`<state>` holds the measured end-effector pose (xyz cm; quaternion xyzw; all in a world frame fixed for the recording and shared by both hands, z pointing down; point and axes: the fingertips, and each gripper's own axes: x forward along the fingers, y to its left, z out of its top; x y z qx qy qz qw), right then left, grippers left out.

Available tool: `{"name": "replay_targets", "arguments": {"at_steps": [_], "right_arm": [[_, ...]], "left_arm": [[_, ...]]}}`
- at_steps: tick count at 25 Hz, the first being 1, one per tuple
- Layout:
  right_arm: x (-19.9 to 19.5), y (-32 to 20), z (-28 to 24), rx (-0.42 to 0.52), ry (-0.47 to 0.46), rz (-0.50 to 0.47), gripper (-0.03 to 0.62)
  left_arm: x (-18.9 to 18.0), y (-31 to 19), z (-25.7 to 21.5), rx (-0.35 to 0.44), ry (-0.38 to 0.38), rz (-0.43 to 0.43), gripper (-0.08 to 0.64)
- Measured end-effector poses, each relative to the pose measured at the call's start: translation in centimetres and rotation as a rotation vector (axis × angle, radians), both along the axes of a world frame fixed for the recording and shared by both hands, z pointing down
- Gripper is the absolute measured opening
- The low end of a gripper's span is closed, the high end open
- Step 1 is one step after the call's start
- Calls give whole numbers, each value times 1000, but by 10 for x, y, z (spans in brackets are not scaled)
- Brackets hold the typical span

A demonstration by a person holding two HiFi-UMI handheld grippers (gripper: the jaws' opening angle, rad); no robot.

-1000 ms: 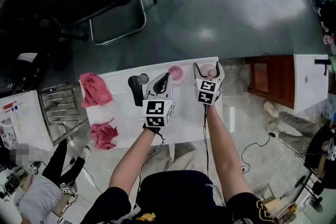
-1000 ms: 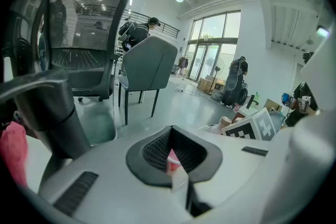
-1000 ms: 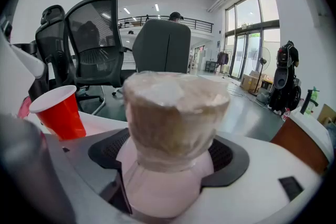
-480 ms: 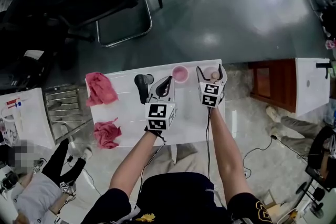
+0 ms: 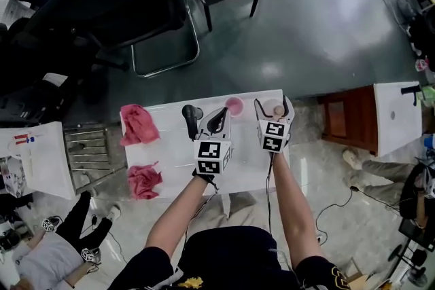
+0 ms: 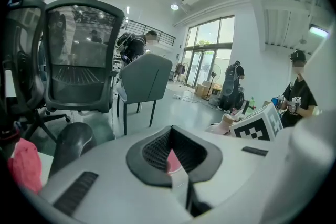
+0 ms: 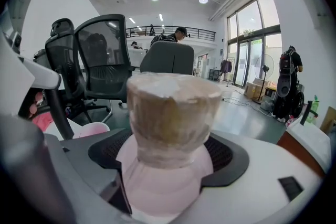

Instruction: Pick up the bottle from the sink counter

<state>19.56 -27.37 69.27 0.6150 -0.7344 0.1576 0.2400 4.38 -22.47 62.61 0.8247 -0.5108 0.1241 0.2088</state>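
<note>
Of the bottle (image 7: 170, 113) we see only cap and shoulder; the right gripper (image 5: 272, 106) hides its base. Through the left gripper (image 5: 216, 116) we glimpse just a sliver of the pink cup (image 6: 172, 162); the rest is hidden.

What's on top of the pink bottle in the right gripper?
A tan cork-like cap sits on the pink bottle. The fingers of the right gripper hide its lower body.

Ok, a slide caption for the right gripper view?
Right gripper shut on a pink bottle with a tan cap, office chairs behind.

pink bottle (image 7: 163, 181), tan cap (image 7: 173, 107); pink cloths (image 5: 138, 124).
</note>
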Motion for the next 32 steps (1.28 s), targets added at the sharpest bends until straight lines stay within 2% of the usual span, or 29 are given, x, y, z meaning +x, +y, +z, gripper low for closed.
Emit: {"name": "replay_targets", "arguments": {"at_steps": [5,13,19,25,32], "right_arm": [[-5,14,-40,21,-13,-5,431],[-11,34,-112,86,-23,-2,431],[-22,58,-157,128,-72,-1,431],[-25,72,-184,164,-45,-6,431],[-45,87,-209,170,-88,-8,431]], "left_arm": [[4,7,-33,26,7,9,17],[-11,17,-86,83,11,-23,18],[-21,30,-118,127,5,-29,18],[-29,42,-143,162,9,-27,17],[-39,57,-172,207,8,-20,18]]}}
